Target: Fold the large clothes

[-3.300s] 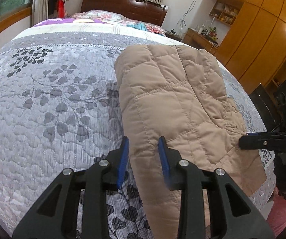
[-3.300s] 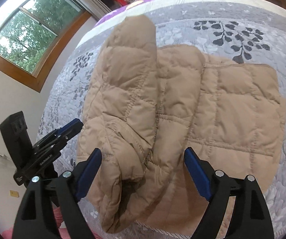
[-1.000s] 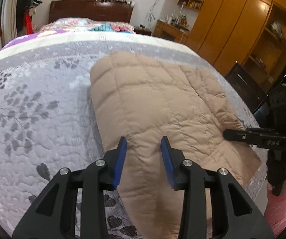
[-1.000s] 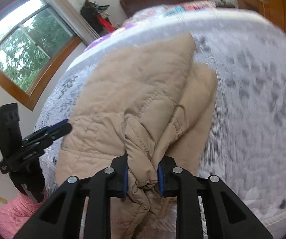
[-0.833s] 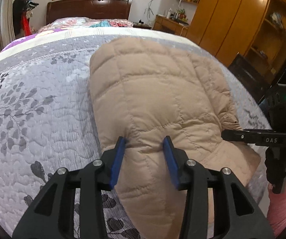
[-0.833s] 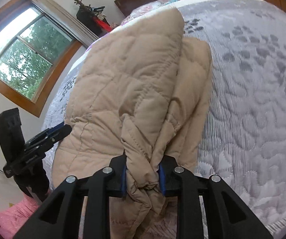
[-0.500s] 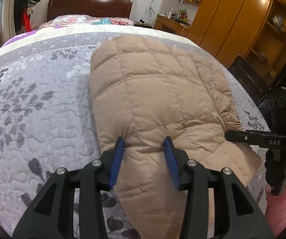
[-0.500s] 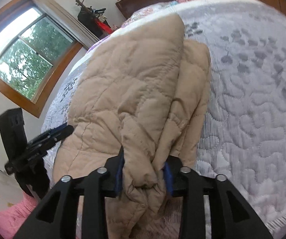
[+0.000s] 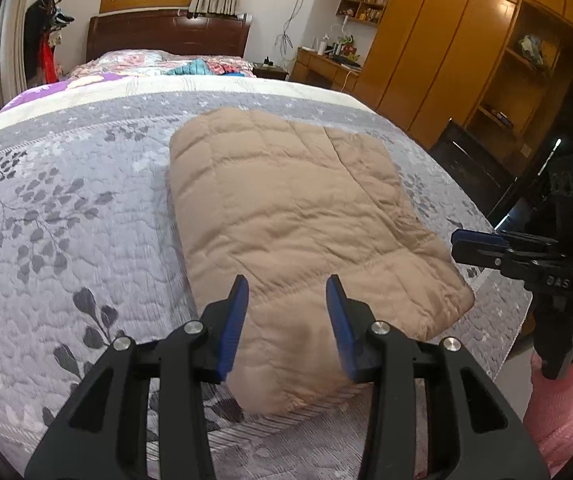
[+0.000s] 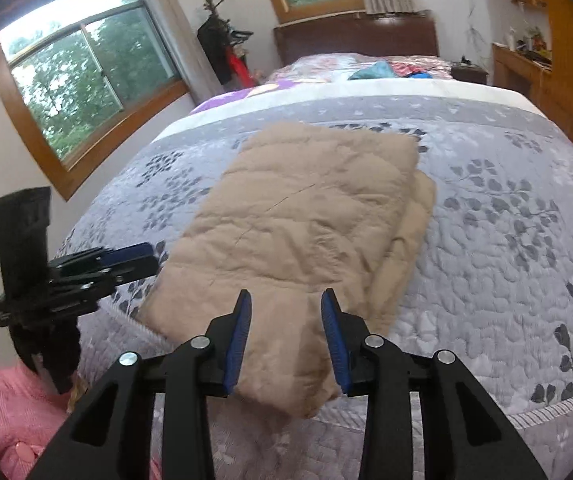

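Tan puffy jacket [image 9: 298, 216] lies folded flat on the grey leafy bed [image 9: 66, 240], while the left gripper [image 9: 286, 312] is open and the right gripper [image 10: 285, 328] is closing, both holding nothing.

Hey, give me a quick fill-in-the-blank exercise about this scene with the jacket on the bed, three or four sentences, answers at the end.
1. The tan quilted jacket lies folded on a grey quilt printed with dark ____.
2. The pads on both grippers are coloured ____.
3. The person's sleeve is ____.
4. The left gripper holds ____.

Missing words: leaves; blue; pink; nothing
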Motion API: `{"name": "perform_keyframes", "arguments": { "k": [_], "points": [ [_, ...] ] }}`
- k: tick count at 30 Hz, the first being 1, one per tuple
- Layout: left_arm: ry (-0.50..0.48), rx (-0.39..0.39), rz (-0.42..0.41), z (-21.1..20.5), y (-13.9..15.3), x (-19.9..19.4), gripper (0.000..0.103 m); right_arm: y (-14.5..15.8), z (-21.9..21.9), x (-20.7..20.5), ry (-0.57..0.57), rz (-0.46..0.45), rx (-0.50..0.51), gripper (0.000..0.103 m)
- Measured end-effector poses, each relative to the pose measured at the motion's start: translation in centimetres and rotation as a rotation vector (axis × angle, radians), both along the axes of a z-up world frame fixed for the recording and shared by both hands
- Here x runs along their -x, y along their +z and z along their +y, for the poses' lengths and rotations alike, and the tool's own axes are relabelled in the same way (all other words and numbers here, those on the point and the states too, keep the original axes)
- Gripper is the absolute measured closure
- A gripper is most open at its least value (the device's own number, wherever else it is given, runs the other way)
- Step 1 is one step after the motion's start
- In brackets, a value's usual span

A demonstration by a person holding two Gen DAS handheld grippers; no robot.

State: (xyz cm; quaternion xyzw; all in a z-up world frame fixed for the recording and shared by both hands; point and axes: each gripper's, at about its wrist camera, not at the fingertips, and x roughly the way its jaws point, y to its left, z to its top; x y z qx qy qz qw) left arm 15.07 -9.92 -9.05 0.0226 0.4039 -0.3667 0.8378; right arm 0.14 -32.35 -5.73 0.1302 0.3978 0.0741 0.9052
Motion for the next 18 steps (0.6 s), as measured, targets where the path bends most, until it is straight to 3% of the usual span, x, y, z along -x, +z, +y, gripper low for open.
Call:
{"name": "perform_keyframes", "arguments": {
  "k": [7, 18],
  "points": [
    [0.013, -0.045, 0.017, -0.4, -2.0, 0.0, 0.062, -4.3, -0.1, -1.0, -0.001, 0.093, -0.045, 0.073],
    [0.008, -0.092, 0.001, -0.8, -3.6, 0.1, 0.061, -7.4, -0.6, -1.4, -0.015, 0.117, -0.09, 0.077]
  ]
}}
